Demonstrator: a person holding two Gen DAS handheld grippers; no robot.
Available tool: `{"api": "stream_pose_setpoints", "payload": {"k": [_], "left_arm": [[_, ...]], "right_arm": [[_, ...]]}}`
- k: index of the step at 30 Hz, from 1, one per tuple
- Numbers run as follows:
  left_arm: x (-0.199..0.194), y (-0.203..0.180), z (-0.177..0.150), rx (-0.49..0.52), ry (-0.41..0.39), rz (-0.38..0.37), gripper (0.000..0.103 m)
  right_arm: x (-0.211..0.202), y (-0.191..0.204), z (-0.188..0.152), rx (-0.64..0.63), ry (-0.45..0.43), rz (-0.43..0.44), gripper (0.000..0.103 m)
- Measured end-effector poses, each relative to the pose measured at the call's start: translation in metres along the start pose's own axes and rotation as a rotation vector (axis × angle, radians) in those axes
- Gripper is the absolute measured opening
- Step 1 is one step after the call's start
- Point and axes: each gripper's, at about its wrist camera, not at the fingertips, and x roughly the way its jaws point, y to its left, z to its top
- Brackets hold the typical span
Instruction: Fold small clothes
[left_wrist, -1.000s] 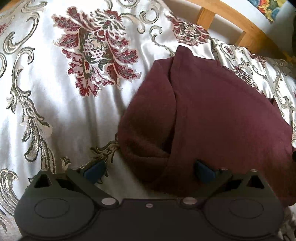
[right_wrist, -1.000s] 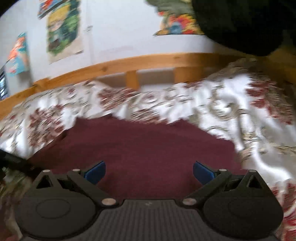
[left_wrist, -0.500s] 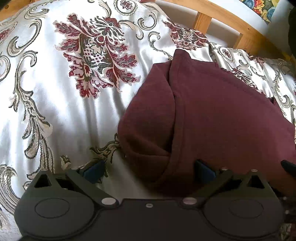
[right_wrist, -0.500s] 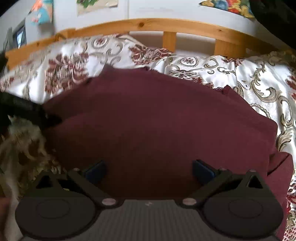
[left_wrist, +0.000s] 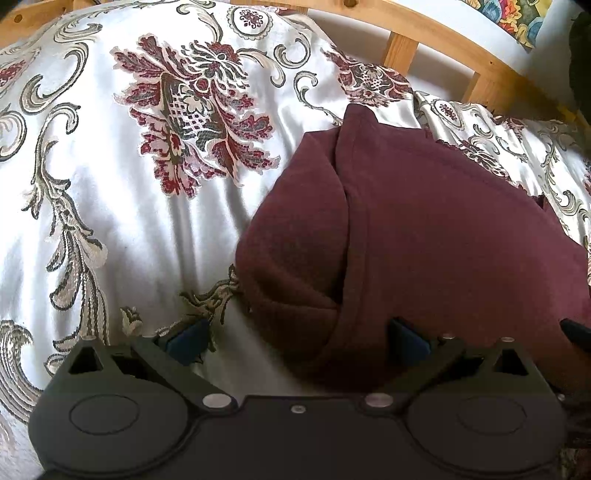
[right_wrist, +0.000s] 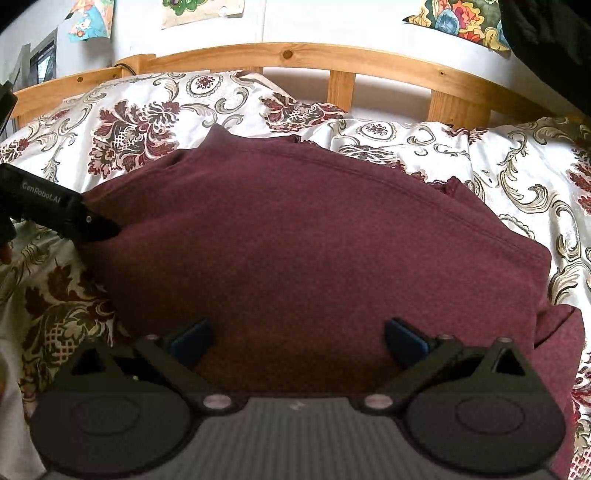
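Observation:
A maroon knit garment (left_wrist: 424, 236) lies folded on a floral satin bedspread (left_wrist: 110, 206), with a rounded fold along its left side. My left gripper (left_wrist: 297, 338) hovers open over the garment's near left corner, one blue pad over the bedspread and the other over the cloth. In the right wrist view the same garment (right_wrist: 314, 240) fills the middle, and my right gripper (right_wrist: 297, 338) is open low over its near edge. The left gripper's black body (right_wrist: 55, 210) shows at the garment's left edge there. Nothing is held between either pair of fingers.
A wooden bed rail (right_wrist: 332, 62) runs along the far side of the bed, with a white wall and colourful pictures (right_wrist: 458, 18) behind. A dark cloth (right_wrist: 546, 33) hangs at the upper right. Open bedspread lies left of the garment.
The right gripper has swung down from facing the wall and moved in over the garment's near edge. The left gripper has pulled slightly back; both stayed open.

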Motion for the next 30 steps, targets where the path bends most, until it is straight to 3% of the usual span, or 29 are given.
{"api": "stream_pose_setpoints", "payload": {"k": [9,14,20,23,26,30], "left_arm": [[-0.007,0.001,0.002,-0.013,-0.006,-0.014,0.102],[-0.032,0.016,0.005,-0.111,-0.204,-0.098,0.102],[-0.013,0.002,0.026,0.092,-0.164,-0.159,0.102],[0.005,-0.005,0.036,0.172,-0.115,-0.138,0.102],[0.023,-0.005,0.042,0.222,-0.058,-0.127,0.102],[0.033,-0.005,0.046,0.274,-0.044,-0.141,0.103]], "right_arm": [[0.000,-0.001,-0.001,0.003,-0.005,0.006,0.103],[0.000,-0.002,-0.001,0.004,-0.005,0.007,0.103],[0.001,-0.003,-0.002,0.006,-0.008,0.012,0.103],[0.001,-0.004,-0.002,0.008,-0.010,0.014,0.103],[0.001,-0.005,-0.002,0.011,-0.013,0.018,0.103],[0.001,-0.007,-0.003,0.014,-0.017,0.024,0.103]]}}
